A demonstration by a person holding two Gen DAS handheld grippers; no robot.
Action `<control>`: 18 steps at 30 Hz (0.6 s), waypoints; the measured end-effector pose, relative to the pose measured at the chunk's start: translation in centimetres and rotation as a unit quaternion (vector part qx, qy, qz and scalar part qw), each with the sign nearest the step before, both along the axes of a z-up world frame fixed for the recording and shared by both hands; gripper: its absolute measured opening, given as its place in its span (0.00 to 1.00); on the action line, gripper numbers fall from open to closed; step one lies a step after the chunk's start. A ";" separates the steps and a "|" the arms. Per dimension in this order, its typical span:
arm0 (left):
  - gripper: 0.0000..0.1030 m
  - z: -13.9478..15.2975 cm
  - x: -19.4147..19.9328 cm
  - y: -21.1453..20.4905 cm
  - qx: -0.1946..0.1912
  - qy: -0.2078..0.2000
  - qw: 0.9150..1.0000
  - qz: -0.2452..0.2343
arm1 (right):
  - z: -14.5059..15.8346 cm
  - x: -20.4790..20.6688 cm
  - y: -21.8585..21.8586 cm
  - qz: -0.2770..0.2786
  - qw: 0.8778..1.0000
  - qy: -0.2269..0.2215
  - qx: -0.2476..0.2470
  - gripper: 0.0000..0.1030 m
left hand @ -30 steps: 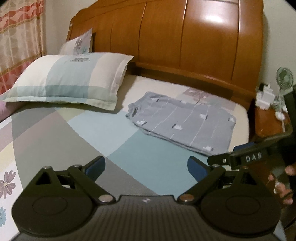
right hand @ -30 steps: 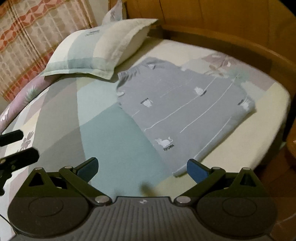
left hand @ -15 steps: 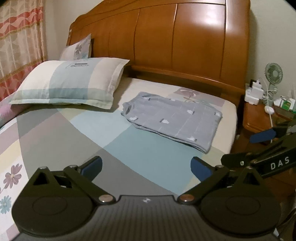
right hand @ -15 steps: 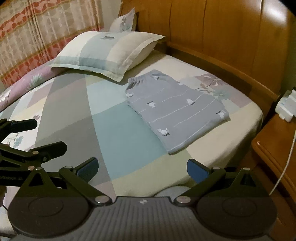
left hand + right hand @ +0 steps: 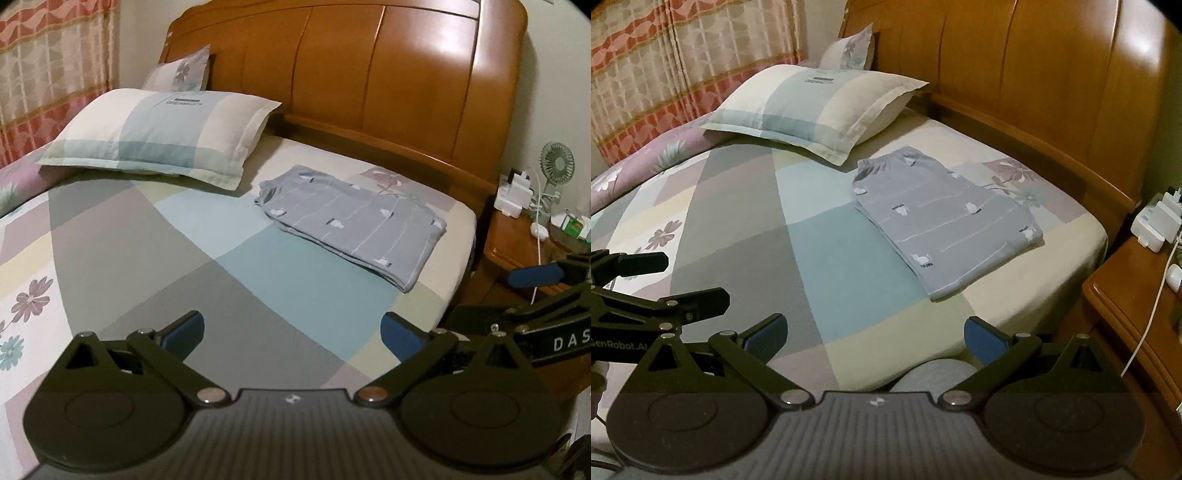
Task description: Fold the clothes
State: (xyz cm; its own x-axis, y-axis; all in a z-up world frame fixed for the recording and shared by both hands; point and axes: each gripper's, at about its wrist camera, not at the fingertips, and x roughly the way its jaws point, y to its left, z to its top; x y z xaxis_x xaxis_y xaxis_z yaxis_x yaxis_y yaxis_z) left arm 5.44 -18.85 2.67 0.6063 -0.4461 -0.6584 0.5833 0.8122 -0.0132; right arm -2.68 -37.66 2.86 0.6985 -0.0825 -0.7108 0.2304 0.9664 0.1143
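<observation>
One folded grey garment [image 5: 351,225] lies centre-right on the bed [image 5: 258,280], beside two pillows [image 5: 159,136]. Both left tongs [image 5: 291,332] and right tongs [image 5: 873,336] gape empty. Only the left view shows a fan [image 5: 557,162].

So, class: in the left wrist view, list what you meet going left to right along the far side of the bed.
Curtain → large pillow → folded grey garment → nightstand → small fan.
</observation>
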 end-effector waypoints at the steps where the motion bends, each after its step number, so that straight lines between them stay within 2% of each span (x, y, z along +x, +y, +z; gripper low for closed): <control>1: 0.98 0.1 -0.1 0.0 -0.001 0.000 1.000 0.000 | 0.0 0.0 0.0 0.000 1.000 0.000 0.000 1.00; 18: 0.98 0.4 -0.3 0.1 0.006 0.004 1.000 0.001 | 0.3 0.0 0.2 -0.007 1.000 -0.006 0.008 1.00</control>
